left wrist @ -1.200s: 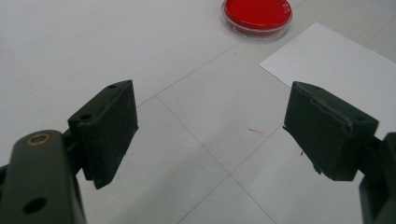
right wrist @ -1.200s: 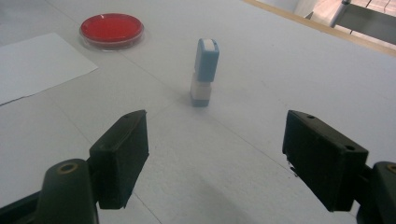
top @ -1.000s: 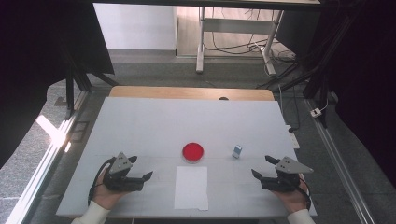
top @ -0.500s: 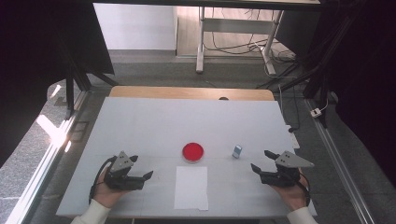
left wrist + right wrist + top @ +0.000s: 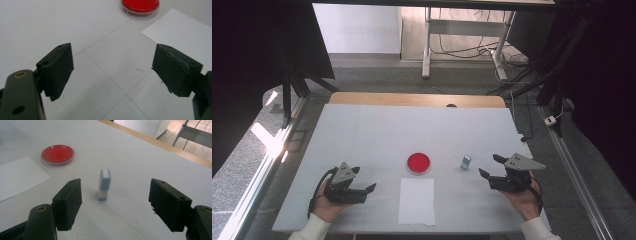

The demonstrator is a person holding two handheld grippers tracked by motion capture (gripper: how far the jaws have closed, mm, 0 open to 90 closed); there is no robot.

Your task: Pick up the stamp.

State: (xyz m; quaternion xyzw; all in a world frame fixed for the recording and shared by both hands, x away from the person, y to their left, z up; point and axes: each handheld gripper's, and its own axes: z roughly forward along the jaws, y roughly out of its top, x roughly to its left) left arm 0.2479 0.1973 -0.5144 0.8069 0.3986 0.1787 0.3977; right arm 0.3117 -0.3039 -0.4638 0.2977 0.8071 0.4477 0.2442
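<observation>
the little stamp (image 5: 104, 184) stands up straight on the white table (image 5: 362, 135). it is light blue with a white patch on top and a white band low down. it sits just ahead of the right gripper (image 5: 492, 166), whose jaws are spread wide with nothing in them. the red dish (image 5: 418, 162) is well off to its side. the left gripper (image 5: 369, 187) is spread wide too, near the white paper (image 5: 417, 201).
</observation>
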